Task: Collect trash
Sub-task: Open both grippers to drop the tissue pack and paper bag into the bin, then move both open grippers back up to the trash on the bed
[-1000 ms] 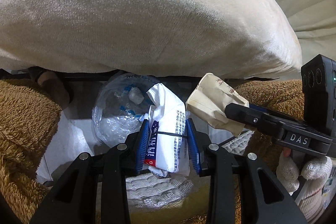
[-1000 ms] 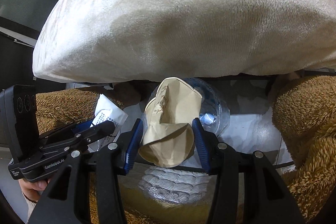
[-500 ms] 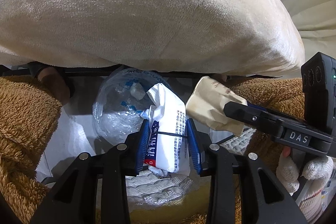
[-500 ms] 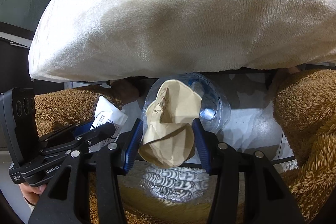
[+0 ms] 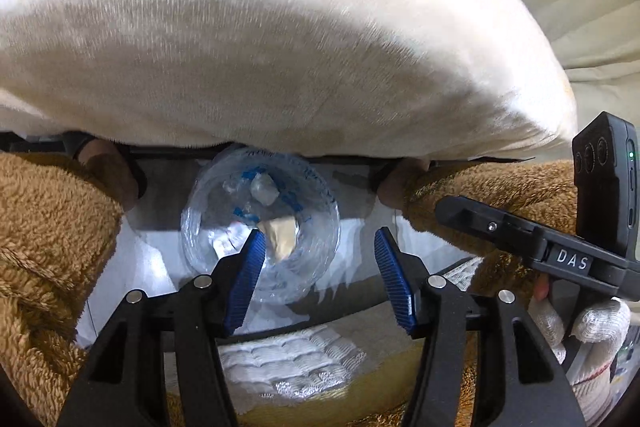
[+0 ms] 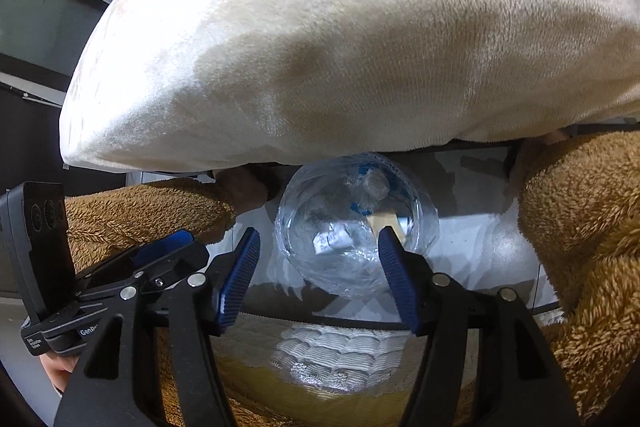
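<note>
A clear plastic trash bag [image 5: 260,227] hangs open below a cream cushion; it also shows in the right wrist view [image 6: 356,223]. Inside lie a tan crumpled paper cup [image 5: 280,237], a white wrapper [image 6: 332,239] and a small clear crumpled piece [image 5: 264,189]. My left gripper [image 5: 320,279] is open and empty just above the bag's mouth. My right gripper [image 6: 318,279] is open and empty beside it, over the bag. Each gripper shows at the edge of the other's view.
A large cream cushion [image 5: 260,39] fills the upper half of both views. Brown fleecy sleeves [image 5: 44,235] [image 6: 580,227] hold the bag at both sides. A white quilted pad [image 5: 288,363] lies below on a yellow surface. A gloved hand [image 5: 580,327] holds the right gripper.
Both grippers opened. The left let go of the white wrapper and the right let go of the tan paper cup; both pieces dropped into the clear bag.
</note>
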Tool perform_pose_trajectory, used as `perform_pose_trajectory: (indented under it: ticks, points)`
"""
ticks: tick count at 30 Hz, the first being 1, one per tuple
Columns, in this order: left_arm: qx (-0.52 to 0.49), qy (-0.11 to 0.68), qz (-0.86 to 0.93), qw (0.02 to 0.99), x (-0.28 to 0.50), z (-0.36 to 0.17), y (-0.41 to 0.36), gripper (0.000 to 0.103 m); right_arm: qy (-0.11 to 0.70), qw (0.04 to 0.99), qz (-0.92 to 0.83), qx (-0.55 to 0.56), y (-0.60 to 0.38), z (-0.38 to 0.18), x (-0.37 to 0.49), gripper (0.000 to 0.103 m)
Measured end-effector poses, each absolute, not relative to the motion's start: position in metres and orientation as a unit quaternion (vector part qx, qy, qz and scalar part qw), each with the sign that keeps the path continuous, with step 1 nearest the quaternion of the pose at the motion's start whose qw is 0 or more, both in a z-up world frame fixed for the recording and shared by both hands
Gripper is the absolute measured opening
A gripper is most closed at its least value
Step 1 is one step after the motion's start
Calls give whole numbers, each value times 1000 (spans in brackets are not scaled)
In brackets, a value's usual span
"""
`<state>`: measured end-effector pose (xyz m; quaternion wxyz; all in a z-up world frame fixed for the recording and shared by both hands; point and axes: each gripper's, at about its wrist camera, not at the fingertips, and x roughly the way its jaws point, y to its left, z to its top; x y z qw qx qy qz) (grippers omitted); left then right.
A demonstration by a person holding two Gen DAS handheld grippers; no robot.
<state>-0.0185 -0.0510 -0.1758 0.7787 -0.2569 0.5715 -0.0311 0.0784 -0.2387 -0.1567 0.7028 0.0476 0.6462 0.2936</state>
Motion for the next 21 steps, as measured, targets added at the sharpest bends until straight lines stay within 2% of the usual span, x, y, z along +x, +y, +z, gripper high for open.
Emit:
perform_pose_trajectory:
  ticks: [15,21]
  points:
    - [-214,428,-63,876,-35,-102,-49,56,475,804,355,45,-257,-78,64,61]
    - [-181,390,-65,900,-32,-80,-47,56,436,822,366,31,-257,-59,72,61]
